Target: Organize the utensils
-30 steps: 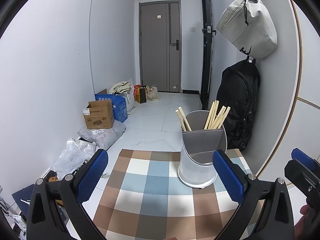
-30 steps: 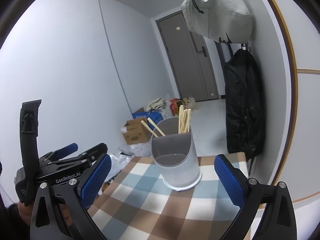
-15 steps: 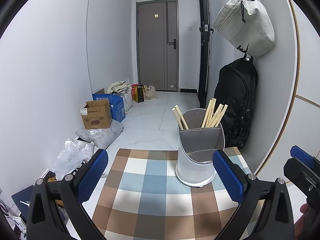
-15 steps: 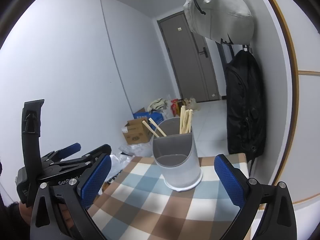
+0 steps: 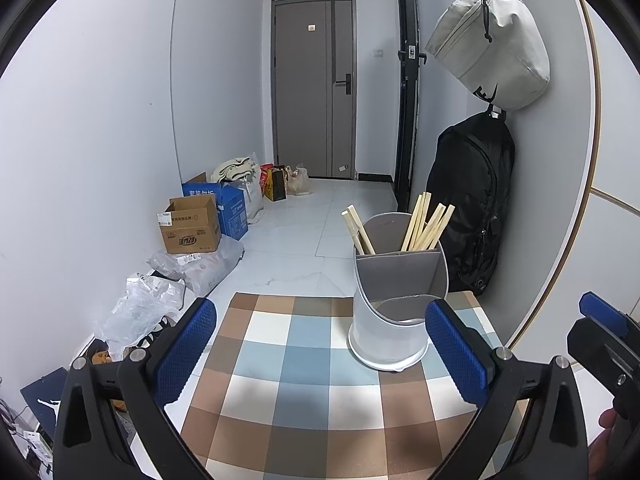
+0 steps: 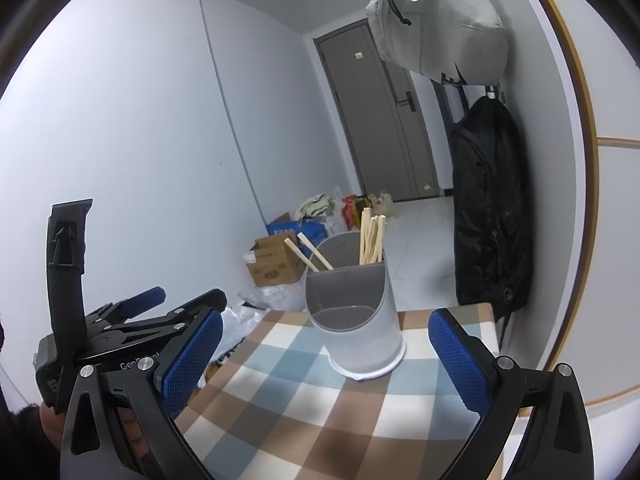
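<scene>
Left gripper (image 5: pixel 320 354): I read it spread wide, nothing held, above the checkered tabletop (image 5: pixel 304 392). Right gripper (image 6: pixel 326 360): likewise spread wide and bare. Utensil holder (image 5: pixel 394 304) stands upright at the tabletop's far right; wooden chopsticks (image 5: pixel 426 226) fill 2 rear compartments. Only the right view shows the left gripper's body; only the left shows the cardboard box (image 5: pixel 191 229) fully.
</scene>
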Motion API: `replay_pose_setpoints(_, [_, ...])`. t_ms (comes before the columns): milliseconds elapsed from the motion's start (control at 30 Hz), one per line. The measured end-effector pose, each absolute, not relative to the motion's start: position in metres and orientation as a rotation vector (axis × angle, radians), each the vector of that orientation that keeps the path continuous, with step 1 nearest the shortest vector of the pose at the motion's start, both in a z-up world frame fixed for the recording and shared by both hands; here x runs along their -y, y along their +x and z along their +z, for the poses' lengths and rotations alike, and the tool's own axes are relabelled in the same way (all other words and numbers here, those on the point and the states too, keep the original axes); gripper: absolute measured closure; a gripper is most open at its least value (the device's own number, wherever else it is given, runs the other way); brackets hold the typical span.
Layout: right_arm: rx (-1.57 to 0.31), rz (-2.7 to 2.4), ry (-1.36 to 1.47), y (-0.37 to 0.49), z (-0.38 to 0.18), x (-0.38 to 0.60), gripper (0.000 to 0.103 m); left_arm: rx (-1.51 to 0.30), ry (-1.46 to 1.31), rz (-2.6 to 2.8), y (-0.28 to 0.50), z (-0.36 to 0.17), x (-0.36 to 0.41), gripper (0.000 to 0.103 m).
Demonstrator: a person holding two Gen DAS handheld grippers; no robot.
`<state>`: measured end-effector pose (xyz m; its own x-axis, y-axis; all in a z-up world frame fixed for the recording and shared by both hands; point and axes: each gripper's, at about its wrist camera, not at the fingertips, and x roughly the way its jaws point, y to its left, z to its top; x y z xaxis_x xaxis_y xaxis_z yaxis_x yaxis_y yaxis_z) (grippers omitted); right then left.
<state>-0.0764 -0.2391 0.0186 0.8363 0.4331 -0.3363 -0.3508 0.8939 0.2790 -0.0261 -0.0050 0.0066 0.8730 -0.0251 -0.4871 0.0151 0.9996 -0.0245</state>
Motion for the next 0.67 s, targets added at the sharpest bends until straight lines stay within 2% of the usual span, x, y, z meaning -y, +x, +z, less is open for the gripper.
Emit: replay_pose_setpoints(667, [-0.406,0.419,0.214,-0.0760,0.0178,0.2393,0.000,-0.514,-0.021,-0.029,-0.0253,0.0055,0.0082,0.001])
